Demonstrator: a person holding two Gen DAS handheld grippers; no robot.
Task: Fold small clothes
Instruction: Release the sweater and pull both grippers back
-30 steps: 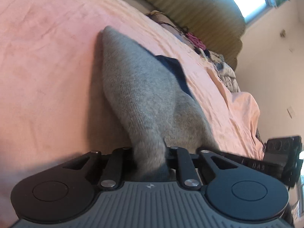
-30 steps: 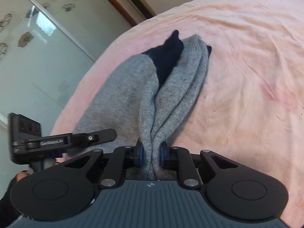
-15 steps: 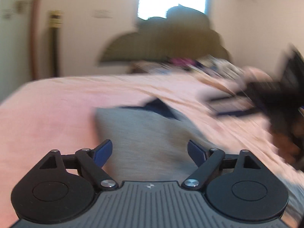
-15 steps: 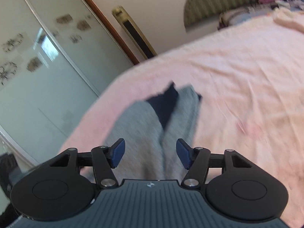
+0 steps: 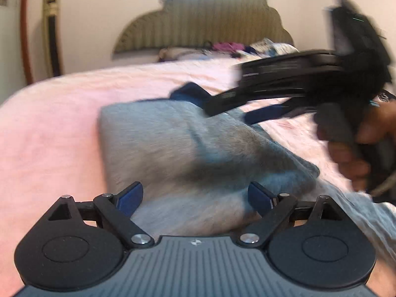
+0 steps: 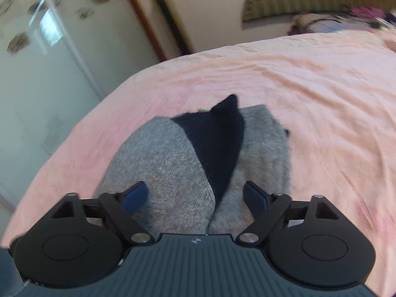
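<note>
Both sets of blue-padded jaws have just been opening and stand wide apart, nothing pinched. The left gripper (image 5: 195,196) hangs over the near end of the grey garment (image 5: 178,148), and the right gripper (image 6: 195,195) does likewise, its holder's hand (image 5: 356,146) blurred at right. The garment, a dark navy patch (image 6: 217,143) showing, lies folded on the pink bedspread (image 6: 309,94), headboard (image 5: 203,22) far behind.

both grippers look the same; left gripper (image 5: 195,199) and right gripper (image 6: 195,198) have a ribbed grey body with a tiny logo, two round black discs, black linkage arms with silver screws, and blue pads (image 5: 130,195); seen from the left wrist, the other one's just a black blur.
</note>
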